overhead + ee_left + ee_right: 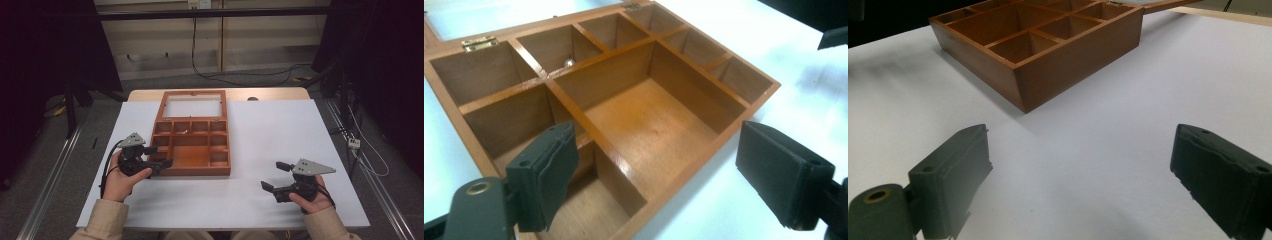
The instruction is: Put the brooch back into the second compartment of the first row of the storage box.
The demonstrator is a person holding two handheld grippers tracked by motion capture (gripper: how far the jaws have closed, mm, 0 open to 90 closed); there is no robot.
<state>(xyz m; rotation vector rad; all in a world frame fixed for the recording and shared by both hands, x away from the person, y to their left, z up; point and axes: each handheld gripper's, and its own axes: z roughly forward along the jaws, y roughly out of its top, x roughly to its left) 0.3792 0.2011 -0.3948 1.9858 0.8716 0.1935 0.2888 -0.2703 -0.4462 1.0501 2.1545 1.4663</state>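
A brown wooden box (200, 171) with several compartments sits left of the table's middle, and its framed lid (193, 93) lies open and flat on the far side. A small shiny object (569, 62) rests in a far compartment. My left gripper (159, 156) is open at the box's near left corner. In the left gripper view its jaws straddle the front wall (704, 145), one over a compartment and one outside. My right gripper (276, 176) is open above bare table, to the right of the box (1073, 60), holding nothing.
The white table (280, 130) has free room to the right of and in front of the box. A small dark object (252, 98) lies on the wooden strip at the far edge. Cables (235, 77) run over the floor behind, and black curtains hang on both sides.
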